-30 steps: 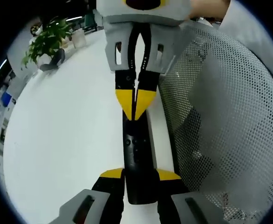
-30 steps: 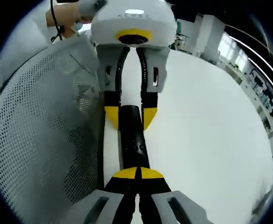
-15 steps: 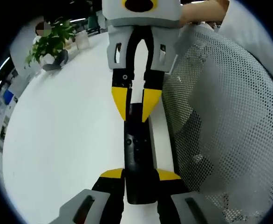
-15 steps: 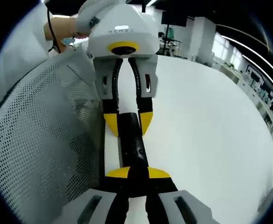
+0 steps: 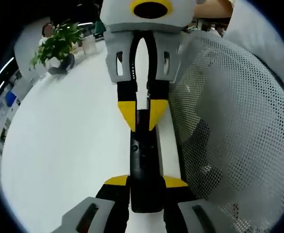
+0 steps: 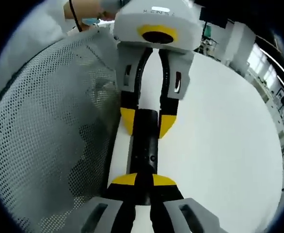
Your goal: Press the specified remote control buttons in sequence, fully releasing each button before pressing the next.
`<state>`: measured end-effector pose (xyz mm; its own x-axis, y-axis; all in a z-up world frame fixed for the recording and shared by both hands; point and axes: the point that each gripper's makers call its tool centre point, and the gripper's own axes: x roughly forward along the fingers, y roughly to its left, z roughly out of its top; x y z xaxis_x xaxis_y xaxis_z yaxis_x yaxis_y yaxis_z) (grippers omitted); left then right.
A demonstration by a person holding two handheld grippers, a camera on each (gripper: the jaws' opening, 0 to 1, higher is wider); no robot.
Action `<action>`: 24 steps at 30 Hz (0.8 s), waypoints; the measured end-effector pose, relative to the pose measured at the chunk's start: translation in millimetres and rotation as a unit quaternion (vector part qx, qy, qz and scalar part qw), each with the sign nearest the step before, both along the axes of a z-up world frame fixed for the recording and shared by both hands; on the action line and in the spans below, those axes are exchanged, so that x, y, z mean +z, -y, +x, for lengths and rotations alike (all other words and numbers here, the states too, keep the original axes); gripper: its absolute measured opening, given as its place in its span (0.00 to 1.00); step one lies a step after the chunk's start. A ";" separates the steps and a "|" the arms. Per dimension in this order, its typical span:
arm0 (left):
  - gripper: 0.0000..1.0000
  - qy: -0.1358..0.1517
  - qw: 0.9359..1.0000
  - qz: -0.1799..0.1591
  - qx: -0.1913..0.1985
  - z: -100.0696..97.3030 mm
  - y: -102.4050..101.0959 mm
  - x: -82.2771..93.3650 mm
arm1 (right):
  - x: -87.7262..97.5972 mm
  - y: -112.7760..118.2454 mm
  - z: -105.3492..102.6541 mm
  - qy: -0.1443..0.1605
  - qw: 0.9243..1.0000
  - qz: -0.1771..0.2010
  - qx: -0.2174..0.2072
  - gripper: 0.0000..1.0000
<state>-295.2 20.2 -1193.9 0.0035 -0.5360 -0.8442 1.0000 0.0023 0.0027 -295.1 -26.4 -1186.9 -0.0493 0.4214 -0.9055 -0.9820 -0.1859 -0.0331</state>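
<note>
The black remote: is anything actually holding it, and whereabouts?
The left gripper clamps one end of the black remote; the right gripper has a jaw on either side of the other end.

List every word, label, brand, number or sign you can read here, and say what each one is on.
No text can be read for certain.
Left claw: a short printed word on top of its white housing, too blurred to read.
Remote control: button markings too small to read.
Mesh chair back, white table, potted plant: no text visible.
</note>
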 end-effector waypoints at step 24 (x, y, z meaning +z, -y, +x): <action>0.23 -0.005 0.997 -0.063 0.032 1.1 -0.2 1.3 | 0.5 -4.7 2.5 -0.018 0.989 0.133 -0.060 0.06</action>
